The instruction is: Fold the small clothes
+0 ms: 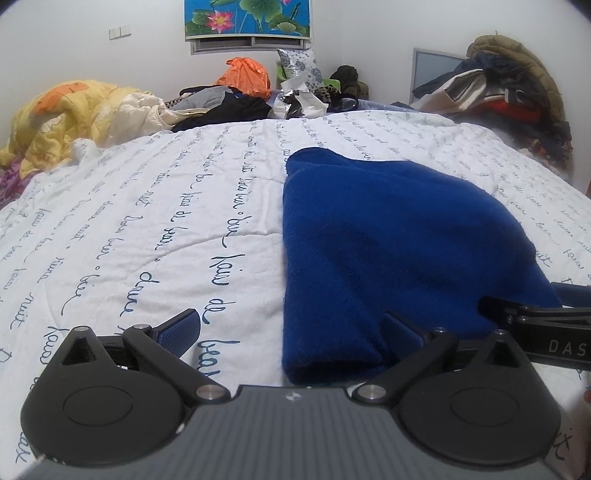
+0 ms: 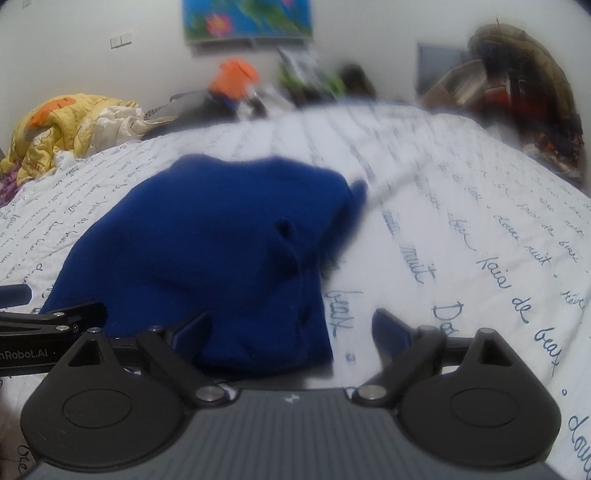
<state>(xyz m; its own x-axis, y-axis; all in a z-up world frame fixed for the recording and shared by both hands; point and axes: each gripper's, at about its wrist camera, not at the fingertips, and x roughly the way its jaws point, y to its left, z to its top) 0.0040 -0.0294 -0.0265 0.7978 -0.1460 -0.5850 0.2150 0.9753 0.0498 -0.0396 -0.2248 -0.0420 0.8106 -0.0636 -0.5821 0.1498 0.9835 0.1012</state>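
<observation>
— Fleece, thick and blue: from the left wrist we see the garment [image 1: 388,251] folded on the quilt [image 1: 147,221], our left gripper [image 1: 291,334] spread wide, straddling its left edge.

— From the right wrist, blurred: right gripper [image 2: 291,330] equally wide, gripping nothing. We should pinch both near corners evenly.

Your right wrist view is blurred: the poster [image 2: 246,20] and clutter [image 2: 314,85] at twelve o'clock can't be made out.
</observation>
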